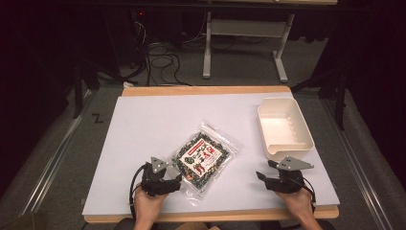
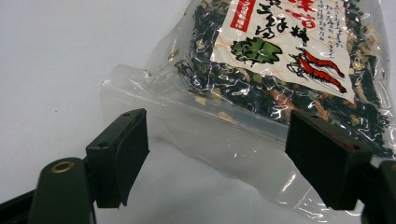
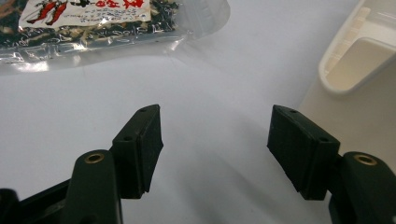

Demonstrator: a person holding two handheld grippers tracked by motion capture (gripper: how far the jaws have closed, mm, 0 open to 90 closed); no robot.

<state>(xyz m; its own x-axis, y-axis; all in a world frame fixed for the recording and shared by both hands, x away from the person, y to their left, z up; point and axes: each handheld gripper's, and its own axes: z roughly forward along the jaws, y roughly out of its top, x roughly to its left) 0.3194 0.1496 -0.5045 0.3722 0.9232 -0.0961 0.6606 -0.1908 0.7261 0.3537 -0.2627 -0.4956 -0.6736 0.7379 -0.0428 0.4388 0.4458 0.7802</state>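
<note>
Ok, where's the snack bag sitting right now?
In the high view, the snack bag lies on the white mat, just ahead of the left gripper, left of the white bin.

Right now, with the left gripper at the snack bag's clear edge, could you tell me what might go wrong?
The left gripper stands open around the bag's thin, glossy edge; the film may slip or crumple when pinched. The tub sits far right, so a weak hold could drop the bag on the way.

Black grippers [image 1: 176,182], grey three-cornered plates, brass screws, cables
</note>
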